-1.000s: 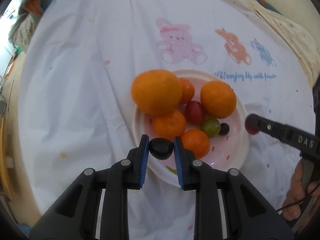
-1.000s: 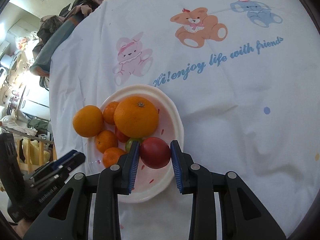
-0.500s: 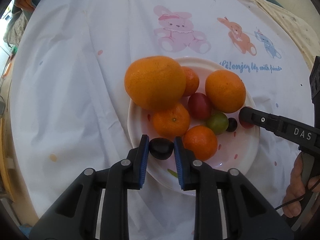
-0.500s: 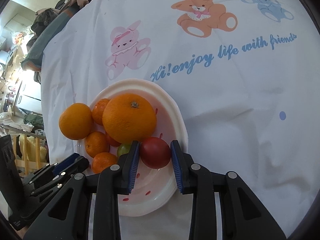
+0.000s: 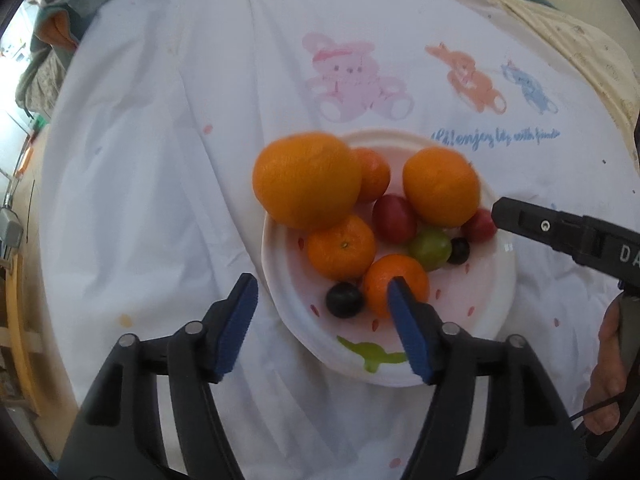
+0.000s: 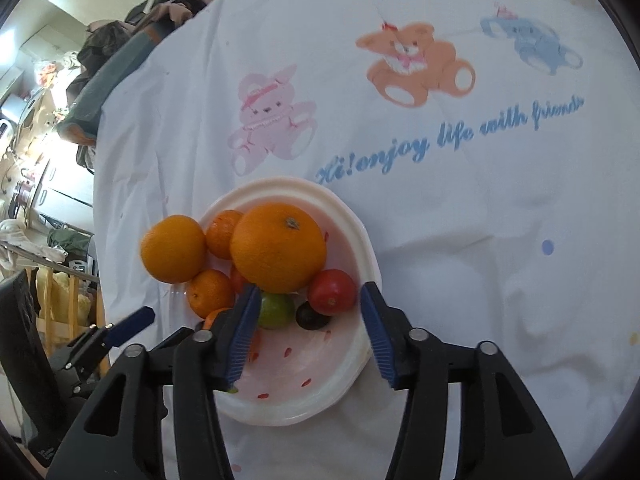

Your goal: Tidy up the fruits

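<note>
A white plate (image 5: 492, 304) (image 6: 352, 376) holds several fruits: a big orange (image 5: 306, 180) (image 6: 172, 248), a second orange (image 5: 440, 186) (image 6: 278, 248), small tangerines (image 5: 340, 246), red fruits (image 5: 394, 218), a green one (image 5: 430, 244) (image 6: 276, 310). My left gripper (image 5: 322, 304) is open; a dark plum (image 5: 344, 299) lies on the plate between its tips. My right gripper (image 6: 306, 312) is open; a red fruit (image 6: 331, 292) (image 5: 478, 226) and a dark grape (image 6: 312, 318) (image 5: 459, 250) lie between its tips.
The plate sits on a white cloth (image 6: 480, 208) printed with cartoon bears and blue lettering. Clothes are piled at the far left edge (image 6: 120, 40). A wooden frame (image 5: 16, 320) stands beside the table on the left.
Both grippers have opened. The dark plum has dropped from the left gripper onto the plate, and the red fruit has left the right gripper and rests on the plate.
</note>
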`<control>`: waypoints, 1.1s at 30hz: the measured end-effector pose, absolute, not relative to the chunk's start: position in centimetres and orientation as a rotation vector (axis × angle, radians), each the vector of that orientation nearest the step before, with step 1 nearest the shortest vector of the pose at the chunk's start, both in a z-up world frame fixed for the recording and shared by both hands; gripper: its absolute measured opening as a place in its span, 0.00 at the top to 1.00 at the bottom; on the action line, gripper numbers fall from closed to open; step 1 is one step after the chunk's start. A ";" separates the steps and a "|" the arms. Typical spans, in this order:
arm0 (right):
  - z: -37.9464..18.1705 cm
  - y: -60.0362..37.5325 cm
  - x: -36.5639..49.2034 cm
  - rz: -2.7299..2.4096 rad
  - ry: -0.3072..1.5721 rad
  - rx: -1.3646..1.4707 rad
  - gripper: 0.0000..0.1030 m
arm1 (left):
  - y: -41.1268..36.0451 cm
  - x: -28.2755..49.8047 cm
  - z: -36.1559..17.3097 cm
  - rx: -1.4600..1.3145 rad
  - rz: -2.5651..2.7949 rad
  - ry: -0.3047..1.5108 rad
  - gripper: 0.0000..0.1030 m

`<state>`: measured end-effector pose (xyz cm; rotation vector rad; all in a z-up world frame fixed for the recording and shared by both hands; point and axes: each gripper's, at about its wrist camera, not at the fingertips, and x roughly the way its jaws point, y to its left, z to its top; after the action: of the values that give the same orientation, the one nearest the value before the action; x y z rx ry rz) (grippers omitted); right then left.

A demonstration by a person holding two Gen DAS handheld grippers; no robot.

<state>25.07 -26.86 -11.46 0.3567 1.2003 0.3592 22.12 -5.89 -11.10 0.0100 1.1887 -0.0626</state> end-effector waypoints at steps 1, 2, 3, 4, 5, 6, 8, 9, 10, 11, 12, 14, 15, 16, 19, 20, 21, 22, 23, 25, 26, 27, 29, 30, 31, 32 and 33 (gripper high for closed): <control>-11.1 -27.1 24.8 0.358 1.191 0.365 0.35 | -5.9 21.9 -10.8 0.020 -0.051 1.178 0.37; -10.7 -27.4 24.2 0.355 1.182 0.377 0.33 | -5.8 21.6 -10.4 0.030 -0.036 1.165 0.36; -10.3 -27.8 23.7 0.352 1.176 0.387 0.30 | -5.7 21.4 -10.0 0.033 -0.032 1.156 0.36; -10.0 -28.0 23.2 0.350 1.169 0.397 0.26 | -5.6 21.0 -9.6 0.031 -0.032 1.147 0.36; -9.5 -28.3 22.6 0.350 1.160 0.404 0.25 | -5.5 20.6 -9.2 0.030 -0.031 1.138 0.36; -9.0 -28.4 22.2 0.352 1.152 0.401 0.21 | -5.4 20.1 -8.6 0.028 -0.034 1.128 0.36; -8.0 -28.4 21.1 0.362 1.125 0.379 0.18 | -5.2 19.3 -7.6 0.029 -0.037 1.112 0.36; -7.6 -28.3 20.7 0.361 1.118 0.371 0.18 | -5.0 18.7 -7.1 0.034 -0.039 1.102 0.36; -7.3 -28.3 20.1 0.365 1.114 0.368 0.18 | -4.9 18.1 -6.5 0.036 -0.041 1.084 0.36; -7.1 -28.3 19.7 0.374 1.113 0.376 0.18 | -4.6 17.4 -5.8 0.034 -0.043 1.066 0.36; -6.9 -28.3 19.1 0.385 1.108 0.388 0.18 | -4.2 16.7 -5.3 0.030 -0.040 1.050 0.36; -6.4 -28.1 18.1 0.386 1.094 0.381 0.18 | -3.5 15.5 -4.4 0.010 -0.034 1.032 0.36; -6.1 -28.0 17.5 0.389 1.084 0.368 0.18 | -3.0 14.9 -4.0 -0.006 -0.032 1.021 0.36; -5.8 -27.7 16.9 0.393 1.075 0.353 0.18 | -2.8 14.4 -3.7 -0.016 -0.032 1.015 0.36; -5.0 -27.0 15.1 0.399 1.047 0.303 0.17 | -2.4 12.9 -2.7 -0.034 -0.032 0.989 0.21; -4.7 -26.8 14.2 0.399 1.033 0.291 0.17 | -2.5 12.4 -2.3 -0.030 -0.026 0.973 0.14; -4.5 -26.7 13.6 0.396 1.023 0.284 0.16 | -2.4 11.7 -2.0 -0.032 -0.024 0.956 0.12; -4.3 -26.7 13.0 0.394 1.011 0.278 0.13 | -2.5 11.0 -1.7 -0.033 -0.025 0.937 0.10; -4.1 -26.6 12.1 0.394 0.996 0.273 0.12 | -2.5 10.6 -1.5 -0.034 -0.027 0.929 0.07; -3.7 -26.5 10.9 0.392 0.969 0.260 0.07 | -2.5 9.5 -1.2 -0.039 -0.031 0.906 0.01; -3.6 -26.4 10.4 0.390 0.959 0.255 0.05 | -2.4 9.1 -1.0 -0.046 -0.035 0.894 0.00; -3.5 -26.4 9.9 0.388 0.952 0.250 0.03 | -2.3 8.7 -1.0 -0.052 -0.036 0.882 0.00; -3.4 -26.4 9.3 0.381 0.934 0.253 0.01 | -2.1 8.1 -0.8 -0.053 -0.029 0.860 0.00; -3.4 -26.5 9.1 0.370 0.924 0.254 0.00 | -2.0 7.8 -0.7 -0.055 -0.024 0.845 0.00; -3.4 -26.5 8.9 0.359 0.916 0.254 0.00 | -2.0 7.7 -0.7 -0.060 -0.025 0.830 0.00; -3.3 -26.5 8.7 0.349 0.902 0.252 0.00 | -1.9 7.6 -0.7 -0.064 -0.024 0.821 0.00; -3.1 -26.4 8.5 0.335 0.884 0.245 0.00 | -1.9 7.6 -0.8 -0.070 -0.020 0.816 0.00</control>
<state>8.54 -26.43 -3.13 0.2451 0.8839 0.3350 7.57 -1.86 -0.82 -0.0700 0.8160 -0.0199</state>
